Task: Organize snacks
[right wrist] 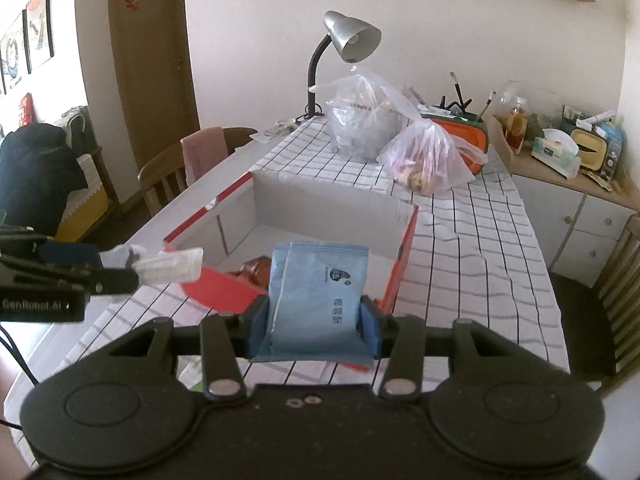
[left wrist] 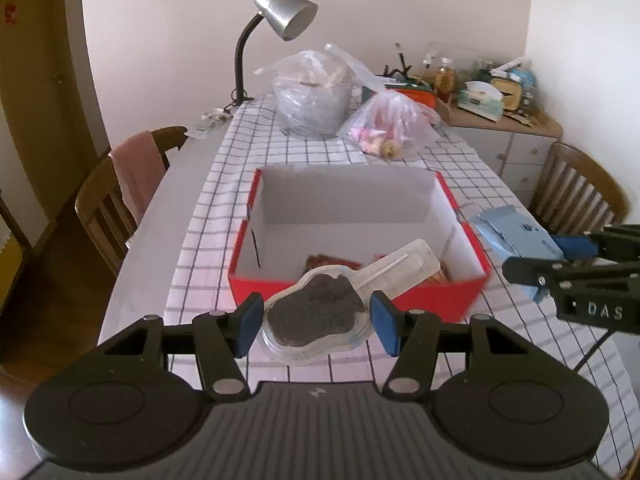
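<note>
Snack box (left wrist: pixel 448 304) on checked tablecloth (left wrist: pixel 304 152); left gripper (left wrist: pixel 316 326) grasps a lolly pack (left wrist: pixel 320 316); right gripper (right wrist: pixel 314 326) a blue packet (right wrist: pixel 320 292).

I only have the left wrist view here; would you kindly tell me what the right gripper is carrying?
Observer: The right gripper is clamped on a light blue foil snack packet, standing upright between the pads.
Operator: Thank you. Is there print on it?
Observer: Yes, a small dark logo and characters on its front.
Operator: And my clear plastic lollipop-shaped pack?
Observer: From the right wrist, it sticks out level from the left gripper, before the red cardboard box.
</note>
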`<state>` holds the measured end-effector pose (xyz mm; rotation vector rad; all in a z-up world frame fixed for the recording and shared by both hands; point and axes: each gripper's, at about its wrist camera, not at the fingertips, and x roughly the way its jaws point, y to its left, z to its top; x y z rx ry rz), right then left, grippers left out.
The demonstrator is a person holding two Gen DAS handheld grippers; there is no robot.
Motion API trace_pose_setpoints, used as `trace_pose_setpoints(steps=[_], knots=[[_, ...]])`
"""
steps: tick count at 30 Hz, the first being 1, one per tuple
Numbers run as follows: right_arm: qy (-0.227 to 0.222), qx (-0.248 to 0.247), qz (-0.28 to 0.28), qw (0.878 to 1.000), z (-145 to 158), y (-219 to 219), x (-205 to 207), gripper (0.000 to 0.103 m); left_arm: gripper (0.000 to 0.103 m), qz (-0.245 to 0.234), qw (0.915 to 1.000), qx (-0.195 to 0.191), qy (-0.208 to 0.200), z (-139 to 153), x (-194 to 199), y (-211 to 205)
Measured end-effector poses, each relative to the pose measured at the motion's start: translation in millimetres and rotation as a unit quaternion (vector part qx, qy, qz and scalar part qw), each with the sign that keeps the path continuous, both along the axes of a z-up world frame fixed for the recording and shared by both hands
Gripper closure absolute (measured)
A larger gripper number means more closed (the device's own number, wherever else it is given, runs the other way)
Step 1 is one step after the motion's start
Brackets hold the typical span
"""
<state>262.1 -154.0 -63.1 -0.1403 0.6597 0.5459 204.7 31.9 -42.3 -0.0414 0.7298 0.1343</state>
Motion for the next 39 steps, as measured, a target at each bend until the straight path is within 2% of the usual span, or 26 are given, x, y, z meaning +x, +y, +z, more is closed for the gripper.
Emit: trace_pose_setpoints(steps=[14, 24, 31, 33, 37, 39], knots=[[0.029, -0.017, 0.019, 0.999, -18.0, 29.4, 90.6, 0.057, 0.046, 0.029, 0.9984, 0.045, 0.018, -4.7, 98.0, 22.3], [0.07, -0.05, 0.039, 0.996, -49.2, 58.0, 133.3, 0.057, 0.046, 0.055, 0.9926, 0.073, 0.08, -37.9, 156.0, 34.9], [0.097, -0.078, 0.045, 0.991, -76.0, 73.4, 153.5, 0.057, 0.045, 0.061, 0.9876, 0.073, 0.125, -64.0, 176.0, 42.6], [0.104, -0.089, 0.051, 0.989, -83.2, 77.8, 156.5, 0.058, 0.045, 0.051, 0.9861, 0.097, 0.125, -67.1, 180.5, 36.7], [0.105, -0.111, 0.057, 0.987, -92.8, 86.6, 160.2, 0.058, 0.046, 0.035, 0.9816, 0.124, 0.141, -72.5, 190.7, 26.8], [0.106, -0.119, 0.065, 0.985, -96.6, 89.8, 160.1, 0.058, 0.049, 0.026, 0.98, 0.129, 0.149, -76.9, 195.1, 22.3]])
